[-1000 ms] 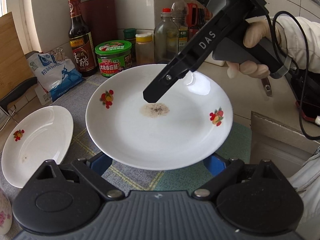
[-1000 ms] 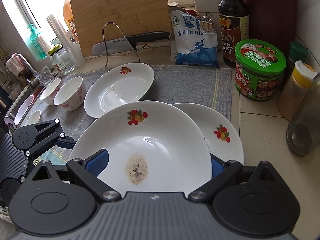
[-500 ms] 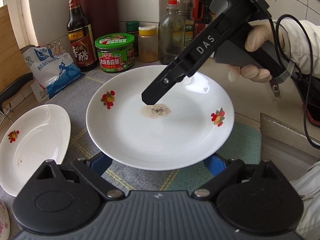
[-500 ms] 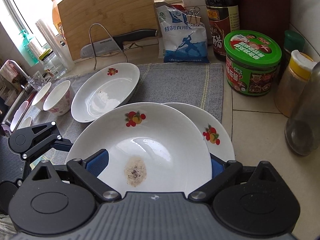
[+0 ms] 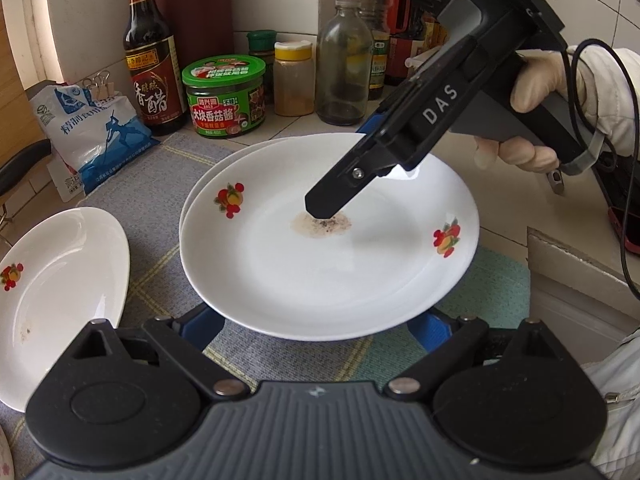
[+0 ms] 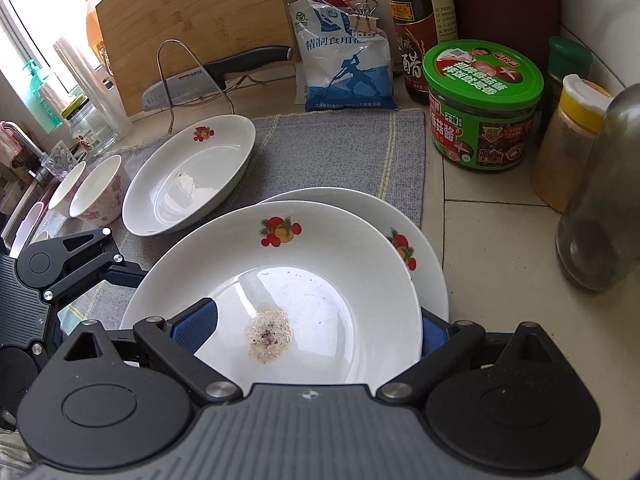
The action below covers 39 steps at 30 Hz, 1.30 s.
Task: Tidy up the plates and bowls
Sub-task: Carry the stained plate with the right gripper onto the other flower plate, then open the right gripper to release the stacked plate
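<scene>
A white plate with fruit prints and a brown stain (image 5: 332,256) (image 6: 280,280) lies over a second matching plate (image 6: 424,240), whose rim (image 5: 208,176) shows behind it. My right gripper (image 6: 316,332) is shut on the stained plate's edge, one finger (image 5: 332,200) lying across its top. My left gripper (image 5: 316,324) is open, its blue pads (image 5: 200,322) on either side of the plate's near rim. A third plate (image 5: 60,288) (image 6: 188,176) lies to the left. Two floral bowls (image 6: 98,188) stand beyond it.
A grey mat (image 6: 340,148) covers the counter. Behind stand a green-lidded jar (image 5: 224,96) (image 6: 480,108), a vinegar bottle (image 5: 150,60), a salt bag (image 5: 92,132), spice jars (image 5: 294,76), a glass bottle (image 5: 346,64), a cutting board (image 6: 192,28) and a knife (image 6: 216,76).
The stained plate has moved right and down, over the second plate, carried in my right gripper. My left gripper followed along its near rim.
</scene>
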Tool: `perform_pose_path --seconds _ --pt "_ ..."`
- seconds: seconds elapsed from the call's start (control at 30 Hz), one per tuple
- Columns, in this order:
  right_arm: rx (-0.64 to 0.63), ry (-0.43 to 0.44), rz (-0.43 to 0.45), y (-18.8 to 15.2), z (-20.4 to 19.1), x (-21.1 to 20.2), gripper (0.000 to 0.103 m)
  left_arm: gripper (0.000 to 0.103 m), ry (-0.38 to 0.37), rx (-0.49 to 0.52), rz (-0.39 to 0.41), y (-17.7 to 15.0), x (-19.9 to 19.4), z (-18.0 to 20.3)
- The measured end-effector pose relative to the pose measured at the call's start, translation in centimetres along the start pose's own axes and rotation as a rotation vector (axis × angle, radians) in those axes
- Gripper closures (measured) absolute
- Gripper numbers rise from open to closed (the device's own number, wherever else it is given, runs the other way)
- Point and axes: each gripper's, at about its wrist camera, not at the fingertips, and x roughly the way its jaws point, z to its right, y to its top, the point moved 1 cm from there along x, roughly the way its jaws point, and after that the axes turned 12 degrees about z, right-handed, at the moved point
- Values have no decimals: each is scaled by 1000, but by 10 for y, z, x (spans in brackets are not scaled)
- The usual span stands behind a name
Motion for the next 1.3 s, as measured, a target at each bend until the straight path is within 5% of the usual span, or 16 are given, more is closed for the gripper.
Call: perform_pose_path --seconds 0.7,1.3 --pt "-4 -25 13 -7 -1 -28 2 6 64 23 2 2 -2 1" --pt "-44 -43 -2 -17 -5 -40 2 6 193 -92 89 4 -49 18"
